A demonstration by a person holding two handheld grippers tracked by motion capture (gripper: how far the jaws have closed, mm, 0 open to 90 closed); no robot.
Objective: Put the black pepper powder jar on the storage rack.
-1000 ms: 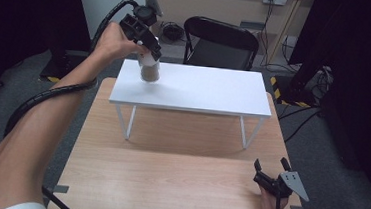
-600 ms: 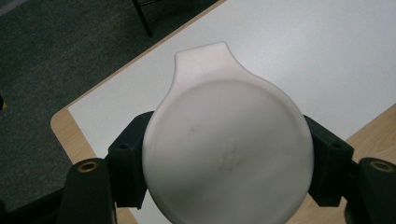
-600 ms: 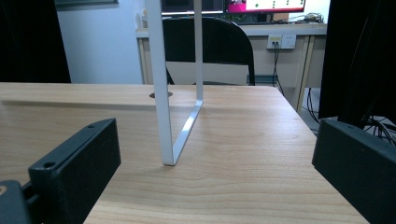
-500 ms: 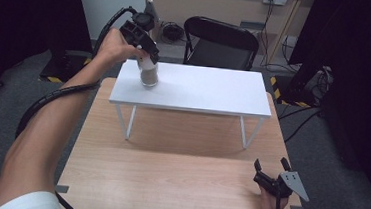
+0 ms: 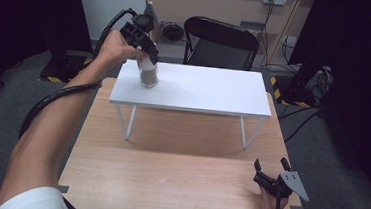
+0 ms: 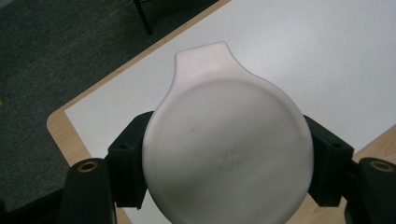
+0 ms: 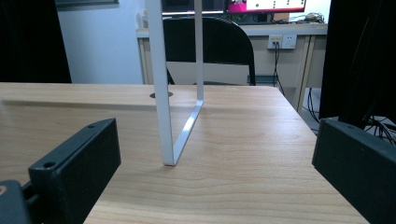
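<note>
A clear jar (image 5: 149, 75) with brown contents and a white lid stands upright at the left end of the white raised shelf (image 5: 210, 89). My left gripper (image 5: 146, 60) comes down on it from above, shut on the jar just under the lid. In the left gripper view the round white lid (image 6: 229, 149) with its tab sits between the two black fingers (image 6: 128, 158). My right gripper (image 5: 271, 172) rests open at the front right of the wooden table (image 5: 167, 183), with nothing between its fingers (image 7: 79, 163).
The shelf stands on thin white legs (image 7: 161, 93) at the back of the table. A black chair (image 5: 221, 44) is behind it, with cables and dark equipment on the floor to the right.
My left hand has lowered the jar a little onto the shelf's left end. The right gripper has stayed in place.
</note>
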